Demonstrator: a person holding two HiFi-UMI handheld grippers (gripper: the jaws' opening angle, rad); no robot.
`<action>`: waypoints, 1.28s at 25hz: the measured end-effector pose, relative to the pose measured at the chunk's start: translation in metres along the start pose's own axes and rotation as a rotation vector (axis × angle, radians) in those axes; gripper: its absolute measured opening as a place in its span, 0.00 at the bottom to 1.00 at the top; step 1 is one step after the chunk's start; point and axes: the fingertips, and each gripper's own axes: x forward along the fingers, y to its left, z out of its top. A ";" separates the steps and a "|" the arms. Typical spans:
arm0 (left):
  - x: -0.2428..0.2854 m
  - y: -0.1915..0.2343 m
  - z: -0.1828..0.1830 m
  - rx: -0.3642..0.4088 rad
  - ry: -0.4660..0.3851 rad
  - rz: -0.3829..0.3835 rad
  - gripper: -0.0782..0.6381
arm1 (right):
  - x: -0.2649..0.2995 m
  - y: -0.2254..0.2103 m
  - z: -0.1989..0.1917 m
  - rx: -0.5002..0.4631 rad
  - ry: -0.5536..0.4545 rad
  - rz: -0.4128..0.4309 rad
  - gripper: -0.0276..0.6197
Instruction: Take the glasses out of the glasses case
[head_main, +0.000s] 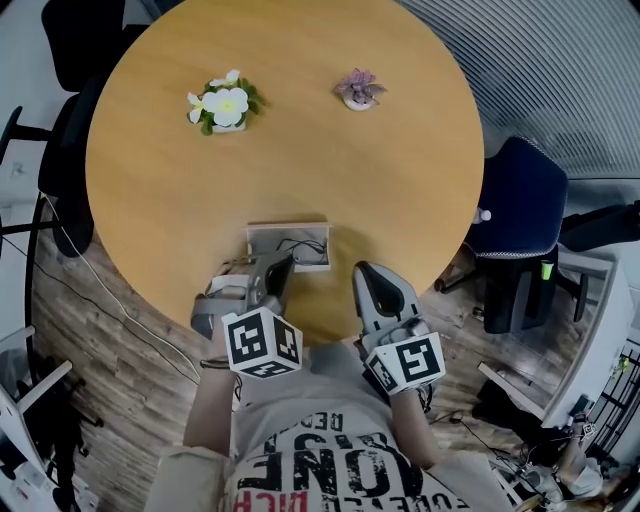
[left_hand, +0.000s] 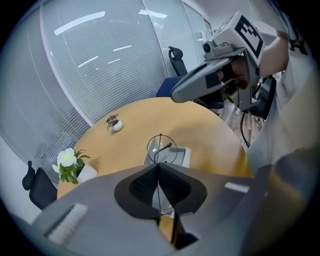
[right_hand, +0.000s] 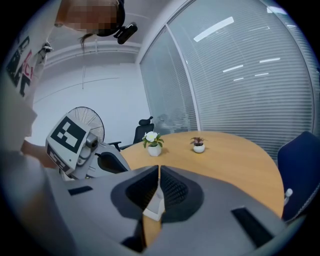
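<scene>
The open white glasses case (head_main: 268, 234) lies near the table's near edge and shows below the jaws in the left gripper view (left_hand: 183, 157). Thin black wire glasses (head_main: 297, 244) rise out of it. My left gripper (head_main: 282, 263) hangs over the case, shut on the glasses' frame (left_hand: 165, 147); one round lens ring stands just past the tips (left_hand: 159, 165). My right gripper (head_main: 362, 270) rests to the right of the case, apart from it, shut (right_hand: 159, 167) with nothing between the pads. A white corner of the case (right_hand: 153, 207) shows through the gap under them.
The round wooden table (head_main: 400, 180) carries a white-flowered pot (head_main: 227, 106) and a small pink plant (head_main: 359, 90) at the far side. A blue chair (head_main: 520, 200) stands to the right, a black chair (head_main: 85, 40) at the far left. Cables run across the floor.
</scene>
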 end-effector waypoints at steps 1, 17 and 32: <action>-0.002 0.000 -0.001 -0.004 0.000 0.004 0.13 | -0.001 0.001 0.001 -0.001 -0.002 0.001 0.08; -0.058 0.020 0.010 -0.134 -0.128 0.134 0.13 | -0.014 0.014 0.018 -0.022 -0.046 0.025 0.08; -0.164 0.071 0.041 -0.374 -0.437 0.394 0.13 | -0.033 0.038 0.080 -0.068 -0.187 0.074 0.08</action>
